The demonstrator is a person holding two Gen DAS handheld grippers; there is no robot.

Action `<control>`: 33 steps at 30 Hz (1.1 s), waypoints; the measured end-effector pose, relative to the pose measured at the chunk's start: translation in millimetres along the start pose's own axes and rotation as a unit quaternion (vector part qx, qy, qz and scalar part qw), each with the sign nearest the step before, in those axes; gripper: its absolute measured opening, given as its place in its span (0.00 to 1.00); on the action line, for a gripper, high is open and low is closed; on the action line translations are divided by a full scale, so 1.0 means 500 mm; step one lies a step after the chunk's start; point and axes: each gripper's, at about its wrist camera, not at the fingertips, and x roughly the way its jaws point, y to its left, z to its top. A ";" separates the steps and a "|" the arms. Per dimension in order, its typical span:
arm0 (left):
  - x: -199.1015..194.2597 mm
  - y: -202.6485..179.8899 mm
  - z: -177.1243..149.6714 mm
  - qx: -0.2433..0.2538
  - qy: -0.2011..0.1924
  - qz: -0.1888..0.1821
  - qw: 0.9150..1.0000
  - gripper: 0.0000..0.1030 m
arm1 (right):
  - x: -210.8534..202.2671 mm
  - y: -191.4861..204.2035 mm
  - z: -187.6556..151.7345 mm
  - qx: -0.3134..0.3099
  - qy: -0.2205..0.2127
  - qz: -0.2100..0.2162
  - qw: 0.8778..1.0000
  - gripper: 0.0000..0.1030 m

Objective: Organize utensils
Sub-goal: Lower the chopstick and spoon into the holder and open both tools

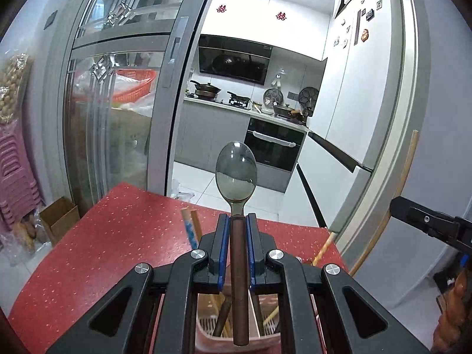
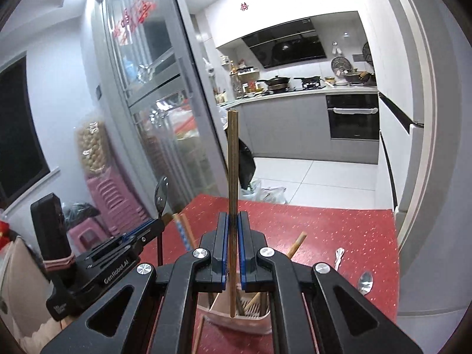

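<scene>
1. The left tongs (image 1: 237,221) are clenched on the brown handle of a spoon (image 1: 236,174), held upright with its bowl above the blue pads.
2. The right tongs (image 2: 233,221) are clenched on a single wooden chopstick (image 2: 232,159), also upright (its top end well above the fingers).
3. Directly below both tongs stands a pink utensil holder (image 1: 206,336) on the red table (image 1: 112,244); it already holds chopsticks.
4. Right of the right tongs, 2 metal spoons (image 2: 365,282) lie on the table, near its edge.
</scene>
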 end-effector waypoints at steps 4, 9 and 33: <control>0.025 0.002 -0.008 0.006 -0.007 0.008 1.000 0.35 | 0.037 -0.008 -0.005 -0.003 0.000 -0.009 1.000 0.06; 0.047 0.015 -0.028 0.005 -0.013 0.009 1.000 0.35 | 0.081 -0.008 -0.020 -0.012 0.004 -0.018 1.000 0.06; 0.101 0.031 -0.136 0.035 0.058 0.039 0.997 0.35 | 0.207 -0.046 -0.124 0.003 0.102 -0.025 0.994 0.06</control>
